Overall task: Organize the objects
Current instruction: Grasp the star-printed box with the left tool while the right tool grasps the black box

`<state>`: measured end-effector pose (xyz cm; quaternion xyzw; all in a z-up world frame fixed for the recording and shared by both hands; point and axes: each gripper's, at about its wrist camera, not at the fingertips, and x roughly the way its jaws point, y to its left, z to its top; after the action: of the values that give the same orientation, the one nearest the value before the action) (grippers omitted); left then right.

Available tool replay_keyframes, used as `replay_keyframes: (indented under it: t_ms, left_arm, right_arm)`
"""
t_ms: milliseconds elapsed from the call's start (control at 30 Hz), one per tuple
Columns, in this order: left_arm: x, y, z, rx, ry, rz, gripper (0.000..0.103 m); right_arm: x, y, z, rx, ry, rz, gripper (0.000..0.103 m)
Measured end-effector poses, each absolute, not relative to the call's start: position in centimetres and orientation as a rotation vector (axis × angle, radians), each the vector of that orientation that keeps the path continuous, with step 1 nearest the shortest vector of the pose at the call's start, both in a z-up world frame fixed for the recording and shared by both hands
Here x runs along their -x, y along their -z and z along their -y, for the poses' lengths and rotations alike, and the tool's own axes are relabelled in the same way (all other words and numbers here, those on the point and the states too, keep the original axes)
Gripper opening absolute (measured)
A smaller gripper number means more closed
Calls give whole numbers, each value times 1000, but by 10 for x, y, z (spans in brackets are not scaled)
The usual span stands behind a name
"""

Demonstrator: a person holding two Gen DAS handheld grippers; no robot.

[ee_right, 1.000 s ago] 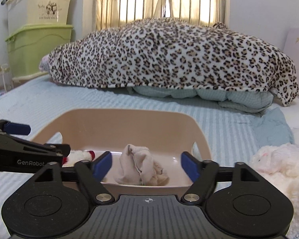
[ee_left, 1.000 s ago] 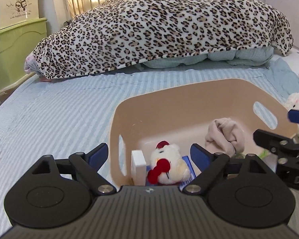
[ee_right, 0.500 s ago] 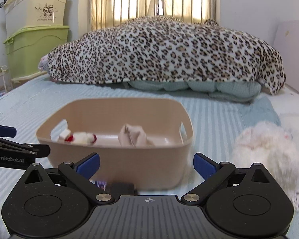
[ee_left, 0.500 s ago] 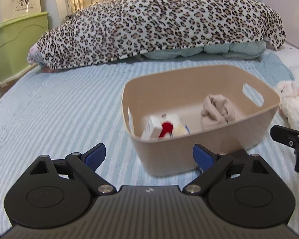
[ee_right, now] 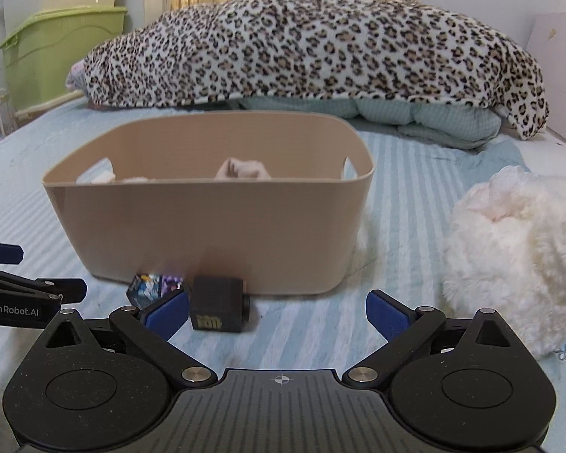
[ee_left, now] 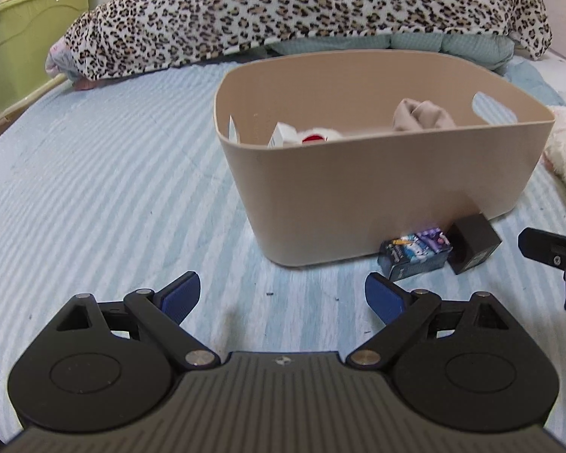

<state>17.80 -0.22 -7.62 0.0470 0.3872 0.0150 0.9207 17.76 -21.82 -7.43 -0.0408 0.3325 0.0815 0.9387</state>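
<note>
Smooth beige tub [ee_left: 377, 196] on ribbed striped bedding [ee_left: 113, 188], both tongs [ee_left: 282, 296] [ee_right: 277, 311] apart, empty.

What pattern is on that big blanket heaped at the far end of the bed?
Leopard print: the plush blanket has dark brown and tan spots on cream. It shows best in the right wrist view.

The left gripper [ee_left: 282, 296] is matte black, with a ribbed grey centre plate bearing a small crosshair mark, two round black discs, silver pivot screws and blue pads [ee_left: 179, 293] on its fingers. The right gripper [ee_right: 277, 311] is built the same — its neighbour's side arm reads "GenRobot.AI" in white.
</note>
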Motion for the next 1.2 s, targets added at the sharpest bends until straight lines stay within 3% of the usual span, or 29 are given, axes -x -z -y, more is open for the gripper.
replay_keyframes:
  t_ms: [467, 1200]
  left_arm:
    - [-191, 83, 6, -52, -14, -798, 94]
    - [-222, 100, 58, 45, 43, -850, 96]
  right_arm:
    - [-200, 109, 192, 150, -197, -706, 100]
    - [-210, 117, 240, 43, -170, -751, 96]
